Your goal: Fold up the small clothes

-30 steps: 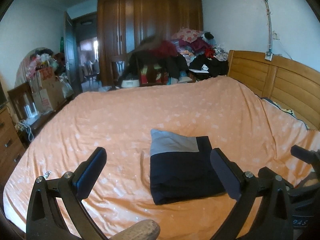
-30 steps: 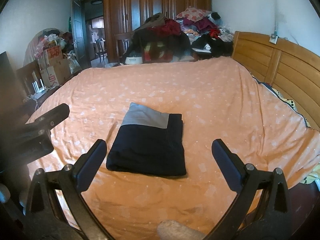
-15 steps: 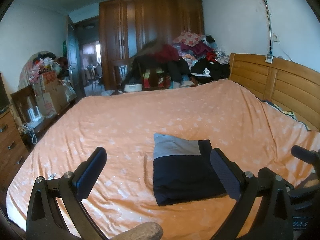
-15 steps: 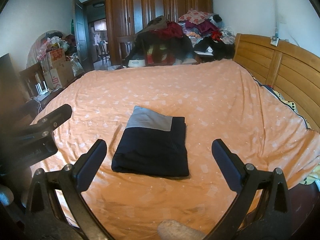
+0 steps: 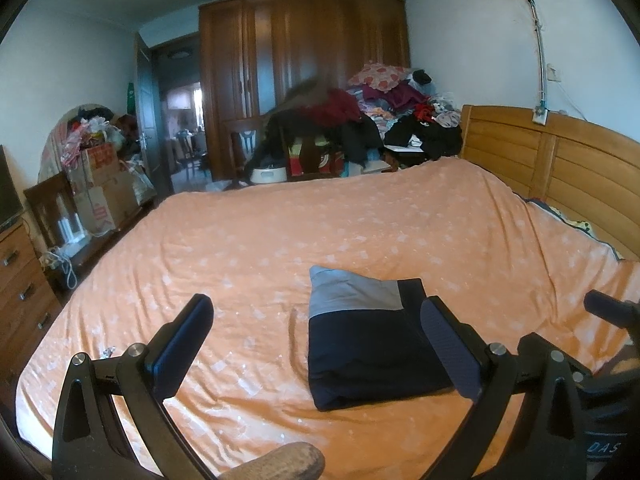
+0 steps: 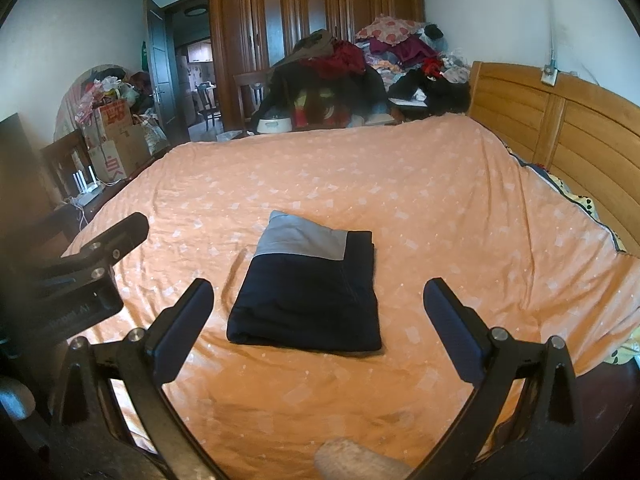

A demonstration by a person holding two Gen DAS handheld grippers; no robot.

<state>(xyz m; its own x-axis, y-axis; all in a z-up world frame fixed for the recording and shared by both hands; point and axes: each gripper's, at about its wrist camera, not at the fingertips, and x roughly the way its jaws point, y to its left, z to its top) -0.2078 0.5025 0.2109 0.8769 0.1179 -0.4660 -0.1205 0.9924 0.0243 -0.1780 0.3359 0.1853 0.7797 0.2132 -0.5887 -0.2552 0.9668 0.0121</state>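
Your right wrist cam shows the folded garment (image 6: 306, 296) whole, navy w/ a grey band at its far end, lying flat on the orange bedspread (image 6: 440, 208) between the spread fingers. In the left wrist cam the same garment (image 5: 360, 344) sits right of centre, its right edge partly hidden behind the left gripper's inner finger pad (image 5: 448, 348). Only the left cam catches the stuff on top of the wardrobe (image 5: 304, 68) and the drawer unit (image 5: 20, 292) at far left. Only the right cam shows your left gripper's body (image 6: 80, 272) from the side, at its left edge; the left cam shows just a dark bit of the right gripper (image 5: 612, 312) at its right edge.

Surface: bed w/ lightly creased orange spread, white speckle print. Wooden headboard (image 6: 560, 128) on the right. Beyond the far edge, a heap of clothes (image 6: 360, 68) piled high, boxes (image 6: 116, 136) at left, open doorway beside the wardrobe.

Pose: both grippers are held low over the near side of the bed, side by side, pointing across it. Left gripper (image 5: 316, 340) jaws are wide apart, nothing in them. Right gripper (image 6: 318, 320) likewise spread wide, holding nothing, not touching the garment.
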